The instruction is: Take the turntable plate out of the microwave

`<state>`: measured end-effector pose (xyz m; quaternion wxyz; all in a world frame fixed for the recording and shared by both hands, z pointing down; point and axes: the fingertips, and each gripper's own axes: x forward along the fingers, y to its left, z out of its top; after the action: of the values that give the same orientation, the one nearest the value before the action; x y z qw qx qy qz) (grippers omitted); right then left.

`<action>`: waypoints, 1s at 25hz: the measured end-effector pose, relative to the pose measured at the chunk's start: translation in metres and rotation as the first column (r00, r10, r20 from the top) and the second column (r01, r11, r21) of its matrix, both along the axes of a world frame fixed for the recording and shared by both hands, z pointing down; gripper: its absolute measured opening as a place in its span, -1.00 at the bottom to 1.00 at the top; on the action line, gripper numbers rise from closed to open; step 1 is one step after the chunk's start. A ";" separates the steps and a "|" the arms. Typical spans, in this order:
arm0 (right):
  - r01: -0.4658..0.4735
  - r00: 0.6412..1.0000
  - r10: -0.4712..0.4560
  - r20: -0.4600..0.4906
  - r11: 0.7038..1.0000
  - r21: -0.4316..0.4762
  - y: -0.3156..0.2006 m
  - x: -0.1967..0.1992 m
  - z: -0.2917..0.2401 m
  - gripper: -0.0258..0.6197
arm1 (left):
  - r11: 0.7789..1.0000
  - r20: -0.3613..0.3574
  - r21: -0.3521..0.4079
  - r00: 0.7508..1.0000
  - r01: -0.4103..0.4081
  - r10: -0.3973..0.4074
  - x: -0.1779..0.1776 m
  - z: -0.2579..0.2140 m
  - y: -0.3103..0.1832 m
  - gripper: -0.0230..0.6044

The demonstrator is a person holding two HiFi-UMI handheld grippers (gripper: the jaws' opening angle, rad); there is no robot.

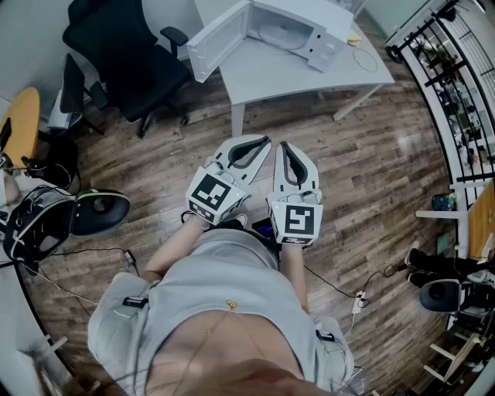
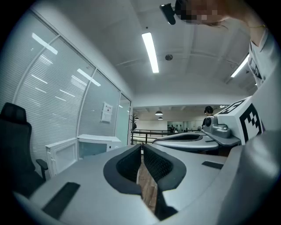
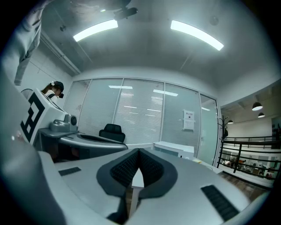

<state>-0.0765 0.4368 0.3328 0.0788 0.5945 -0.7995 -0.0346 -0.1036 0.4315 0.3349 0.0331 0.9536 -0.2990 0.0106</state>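
The left gripper (image 1: 261, 142) and right gripper (image 1: 284, 147) are held level, side by side, each pressed together on nothing, well apart from the white table (image 1: 282, 73). The turntable plate (image 1: 276, 35) lies inside the microwave (image 1: 313, 27), whose door (image 1: 217, 42) stands open.

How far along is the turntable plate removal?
Done: the door of the white microwave on the white table stands open. In hand: nothing. The left claw and right claw are shut, empty and held close to the person's body, well short of the table. Left: approach, grasp and lift out. The pale round turntable plate sits inside the cavity.
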 end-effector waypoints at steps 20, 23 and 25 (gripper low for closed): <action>-0.010 0.996 0.010 0.092 1.000 -0.001 -0.022 0.032 0.007 -0.68 | 0.999 -0.033 -0.047 0.999 0.003 -0.005 0.013 0.014 -0.031 -0.53; -0.020 0.994 0.020 0.104 1.000 -0.007 -0.042 0.037 0.011 -0.68 | 0.999 -0.032 -0.054 0.999 -0.006 0.004 0.019 0.019 -0.053 -0.53; -0.033 0.994 0.033 0.102 0.999 -0.009 -0.060 0.042 0.013 -0.68 | 0.998 -0.033 -0.059 0.999 -0.016 0.014 0.025 0.023 -0.072 -0.53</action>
<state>-0.0347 0.3770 0.3455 0.0406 0.6083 -0.7927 0.0001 -0.0783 0.3598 0.3578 0.0663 0.9544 -0.2909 0.0043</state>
